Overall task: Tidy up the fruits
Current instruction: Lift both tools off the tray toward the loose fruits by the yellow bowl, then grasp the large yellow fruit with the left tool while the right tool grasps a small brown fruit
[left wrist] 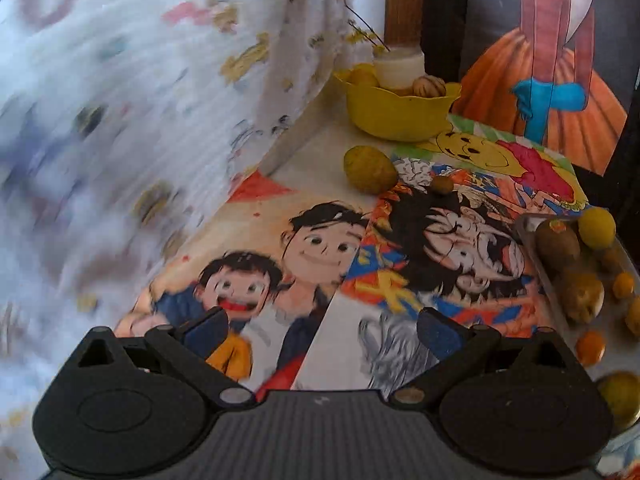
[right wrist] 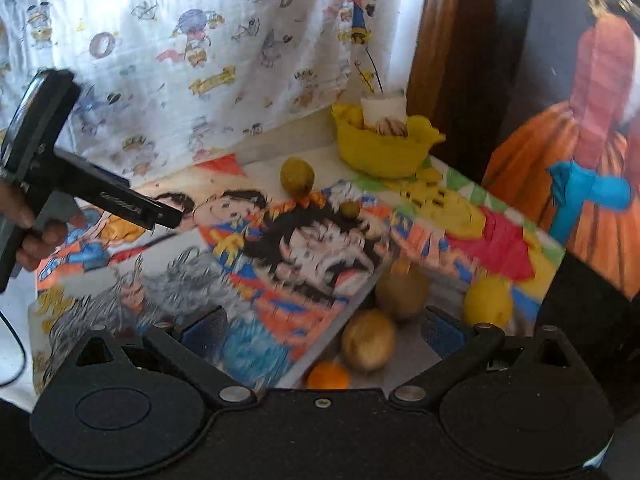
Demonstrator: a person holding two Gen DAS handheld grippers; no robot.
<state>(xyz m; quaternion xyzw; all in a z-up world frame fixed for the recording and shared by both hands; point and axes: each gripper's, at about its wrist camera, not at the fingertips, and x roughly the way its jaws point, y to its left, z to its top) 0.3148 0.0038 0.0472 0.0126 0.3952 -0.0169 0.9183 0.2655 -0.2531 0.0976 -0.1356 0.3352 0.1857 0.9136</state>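
Observation:
In the left wrist view my left gripper (left wrist: 324, 332) is open and holds nothing, hovering over the cartoon mat. A yellow-green fruit (left wrist: 370, 170) and a small olive-coloured fruit (left wrist: 442, 185) lie ahead, in front of the yellow bowl (left wrist: 400, 120), which holds a few fruits. In the right wrist view my right gripper (right wrist: 324, 332) is open just above a clear tray (right wrist: 404, 364). In the tray are a pale yellow fruit (right wrist: 368, 340), a small orange (right wrist: 328, 376), a brown fruit (right wrist: 402, 292) and a lemon (right wrist: 488, 306). The left gripper (right wrist: 160, 216) shows at the left, held by a hand (right wrist: 36, 236).
A cartoon-print curtain (right wrist: 180, 60) hangs along the back and left. A wooden post (left wrist: 402, 0) stands behind the bowl. A poster of an orange dress (right wrist: 592, 200) borders the right. Colourful drawings (left wrist: 312, 248) cover the tabletop. A dark cable (right wrist: 16, 344) hangs at the far left.

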